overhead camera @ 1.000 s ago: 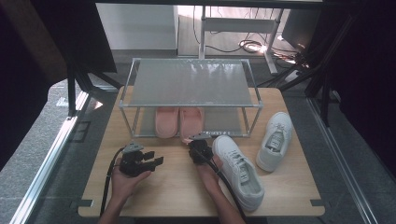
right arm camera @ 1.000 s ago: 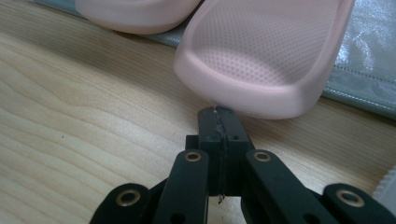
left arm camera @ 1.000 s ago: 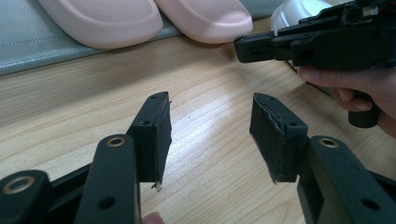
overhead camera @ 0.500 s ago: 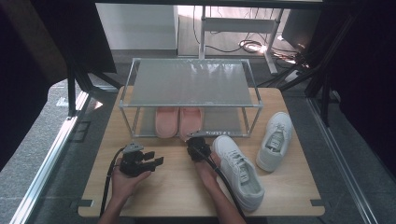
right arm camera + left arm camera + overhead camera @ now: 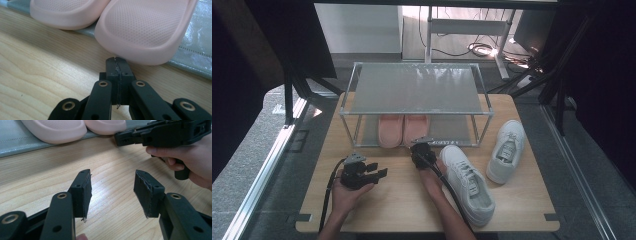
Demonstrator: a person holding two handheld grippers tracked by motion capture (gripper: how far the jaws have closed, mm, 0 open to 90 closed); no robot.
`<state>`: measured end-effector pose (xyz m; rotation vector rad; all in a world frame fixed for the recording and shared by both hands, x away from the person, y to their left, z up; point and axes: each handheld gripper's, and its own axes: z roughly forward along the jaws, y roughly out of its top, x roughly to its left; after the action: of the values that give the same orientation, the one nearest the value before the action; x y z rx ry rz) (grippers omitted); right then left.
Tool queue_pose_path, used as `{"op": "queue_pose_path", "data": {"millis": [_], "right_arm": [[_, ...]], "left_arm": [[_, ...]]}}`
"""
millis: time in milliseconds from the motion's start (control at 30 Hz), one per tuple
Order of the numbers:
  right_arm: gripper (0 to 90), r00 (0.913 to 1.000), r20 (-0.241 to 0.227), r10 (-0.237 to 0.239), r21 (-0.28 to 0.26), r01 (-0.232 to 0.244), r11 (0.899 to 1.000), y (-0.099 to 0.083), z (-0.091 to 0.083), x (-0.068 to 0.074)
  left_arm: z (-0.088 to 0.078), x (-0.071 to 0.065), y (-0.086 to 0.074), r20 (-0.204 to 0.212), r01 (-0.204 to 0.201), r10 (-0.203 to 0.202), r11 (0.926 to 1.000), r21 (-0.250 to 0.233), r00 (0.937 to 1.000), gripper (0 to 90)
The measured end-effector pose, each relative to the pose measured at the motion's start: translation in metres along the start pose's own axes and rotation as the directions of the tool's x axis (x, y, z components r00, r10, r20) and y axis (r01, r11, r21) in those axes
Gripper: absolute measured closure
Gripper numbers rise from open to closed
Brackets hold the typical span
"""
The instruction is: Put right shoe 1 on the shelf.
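— Pink slippers (image 5: 403, 130) are sitting side by side on the lower shelf of the wire rack (image 5: 414, 90), toes pointing toward the person, at the middle of the wooden table (image 5: 402, 210). See them?

— Yes. In the right gripper view the nearer slipper (image 5: 147, 32) is looming just beyond the jaws, its rounded toe overhanging the shelf's grey liner (image 5: 197, 57).

— And the right gripper (image 5: 422, 149)?

— Clenched on nothing. Its two black pads are pressing flat against each other, and the tip (image 5: 116, 61) is lying just short of that slipper's toe; whether it is touching I cannot tell. It is pointing straight at the rack's front edge.

— What is the left gripper (image 5: 379, 172) doing?

— Resting low over the bare wood, well to the left, jaws standing apart and released, with only the tabletop (image 5: 110, 170) showing between them. The person's left hand (image 5: 344, 192) is wrapping around its body, a black cable trailing back along the forearm.

— Anything else lying around?

— Two white sneakers. One (image 5: 467, 184) is lying lengthwise just beside the right forearm, toe toward the table's near edge; the other (image 5: 507, 150) is sitting farther right, beside the rack's front right leg. From the left gripper view, the right hand (image 5: 190, 160) is gripping its tool beside the slippers (image 5: 75, 130).
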<state>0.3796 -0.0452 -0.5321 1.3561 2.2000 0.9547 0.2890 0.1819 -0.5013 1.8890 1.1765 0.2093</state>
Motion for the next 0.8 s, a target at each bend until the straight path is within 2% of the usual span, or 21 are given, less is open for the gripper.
{"op": "queue_pose_path", "data": {"millis": [800], "right_arm": [[89.5, 0.9999, 0.004, 0.01, 0.004, -0.01, 1.0, 0.0017, 0.0085, -0.0013]], "left_arm": [[0.0009, 0.0007, -0.0007, -0.002, 0.001, -0.001, 1.0, 0.004, 1.0, 48.9]]}}
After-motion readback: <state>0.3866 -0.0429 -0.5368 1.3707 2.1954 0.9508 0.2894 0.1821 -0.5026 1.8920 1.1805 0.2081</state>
